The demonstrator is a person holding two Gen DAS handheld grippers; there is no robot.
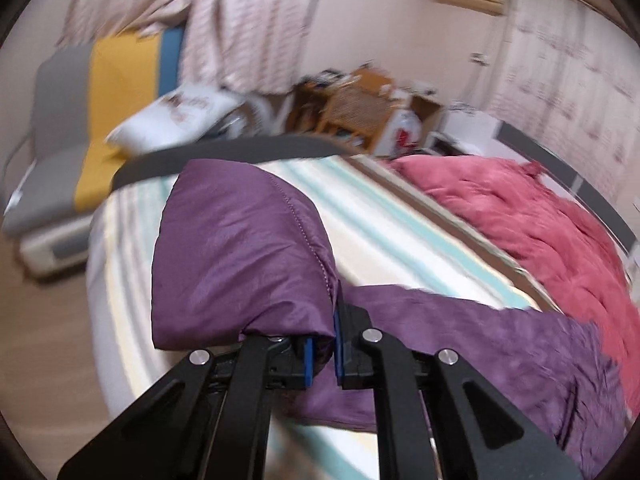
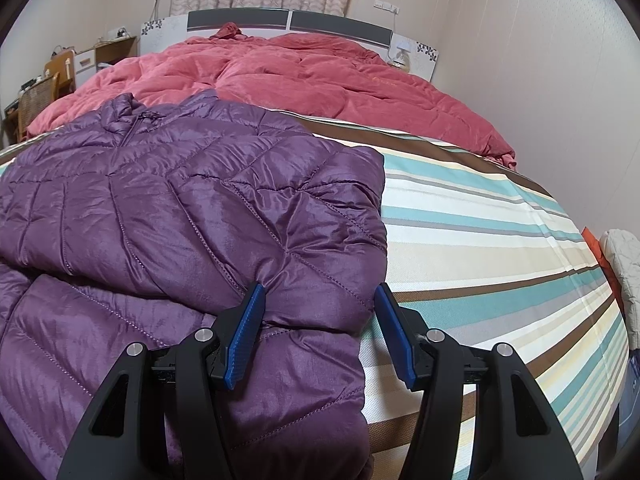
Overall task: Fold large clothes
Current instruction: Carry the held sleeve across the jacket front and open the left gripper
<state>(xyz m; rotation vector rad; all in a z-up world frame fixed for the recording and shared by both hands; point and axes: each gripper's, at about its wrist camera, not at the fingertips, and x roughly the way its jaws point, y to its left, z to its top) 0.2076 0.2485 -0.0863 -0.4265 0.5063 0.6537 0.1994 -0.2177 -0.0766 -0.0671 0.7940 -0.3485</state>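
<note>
A purple quilted puffer jacket (image 2: 168, 200) lies on the striped bed sheet (image 2: 480, 220), collar toward the headboard, with a sleeve folded across its front. My right gripper (image 2: 320, 300) stands open over the jacket's near right edge: its left finger rests on the fabric and its right finger hangs over bare sheet. In the blurred left wrist view, my left gripper (image 1: 324, 344) is shut on a fold of the purple jacket (image 1: 240, 248), which bulges up above the fingers while the rest trails off to the right over the sheet (image 1: 380, 216).
A rumpled pink duvet (image 2: 300, 76) covers the far half of the bed below the headboard (image 2: 280, 20). A desk and wicker chair (image 2: 52, 76) stand at the left. A white quilted item (image 2: 624, 272) sits off the bed's right side. A yellow-grey seat (image 1: 100, 120) with a pillow (image 1: 176, 120) stands beyond.
</note>
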